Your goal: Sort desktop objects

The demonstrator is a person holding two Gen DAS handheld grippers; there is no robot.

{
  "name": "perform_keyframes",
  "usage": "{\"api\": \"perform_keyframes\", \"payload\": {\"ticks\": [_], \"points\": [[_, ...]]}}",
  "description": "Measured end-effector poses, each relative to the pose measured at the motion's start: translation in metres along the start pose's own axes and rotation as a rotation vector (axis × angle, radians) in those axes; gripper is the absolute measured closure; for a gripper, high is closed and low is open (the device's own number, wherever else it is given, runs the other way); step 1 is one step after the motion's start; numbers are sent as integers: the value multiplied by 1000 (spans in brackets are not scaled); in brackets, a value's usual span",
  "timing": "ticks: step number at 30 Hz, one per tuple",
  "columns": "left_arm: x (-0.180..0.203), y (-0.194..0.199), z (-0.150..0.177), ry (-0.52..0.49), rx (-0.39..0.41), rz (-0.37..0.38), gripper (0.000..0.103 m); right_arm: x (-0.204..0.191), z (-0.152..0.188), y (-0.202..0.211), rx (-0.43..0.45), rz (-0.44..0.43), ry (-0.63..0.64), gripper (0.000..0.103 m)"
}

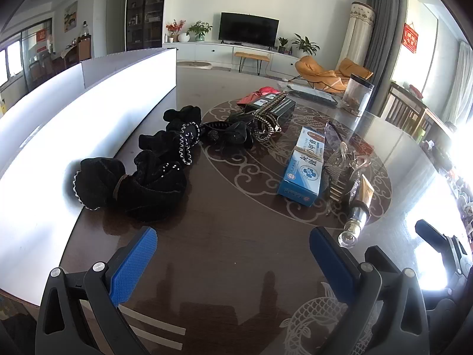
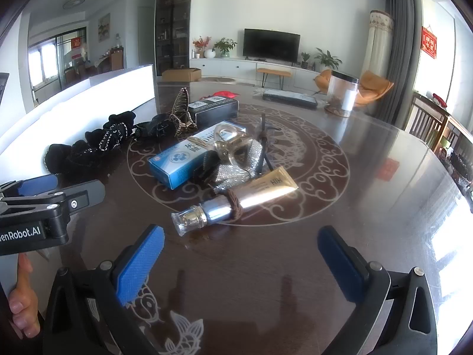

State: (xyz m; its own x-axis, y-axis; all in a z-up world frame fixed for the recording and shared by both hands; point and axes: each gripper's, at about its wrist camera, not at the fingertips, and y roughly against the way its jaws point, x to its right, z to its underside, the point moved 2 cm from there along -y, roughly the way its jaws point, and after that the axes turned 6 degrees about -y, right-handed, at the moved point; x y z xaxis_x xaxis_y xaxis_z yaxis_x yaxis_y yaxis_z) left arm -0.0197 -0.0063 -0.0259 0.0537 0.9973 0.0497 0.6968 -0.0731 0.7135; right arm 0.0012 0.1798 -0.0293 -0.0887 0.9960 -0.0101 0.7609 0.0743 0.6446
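Below me the dark glossy counter carries a pale scrollwork ring and fish motifs. On it lie black velvet scrunchies along the white box at its left edge, a blue-and-white carton, a gold tube with a clear cap, a black carton, rhinestone hair clips, and farther back a clear jar.

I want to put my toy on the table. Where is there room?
Bare table lies right of the gold tube, and in front of both open tools, left tool and right tool. It is crowded in the middle: blue box, black box, and black scrunchies along the white board.
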Motion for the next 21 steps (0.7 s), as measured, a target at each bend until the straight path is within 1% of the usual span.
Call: {"api": "perform_keyframes", "payload": {"ticks": [21], "points": [[-4, -11, 4, 6, -51, -15, 0, 0, 1, -4, -15, 11, -2, 0]]}}
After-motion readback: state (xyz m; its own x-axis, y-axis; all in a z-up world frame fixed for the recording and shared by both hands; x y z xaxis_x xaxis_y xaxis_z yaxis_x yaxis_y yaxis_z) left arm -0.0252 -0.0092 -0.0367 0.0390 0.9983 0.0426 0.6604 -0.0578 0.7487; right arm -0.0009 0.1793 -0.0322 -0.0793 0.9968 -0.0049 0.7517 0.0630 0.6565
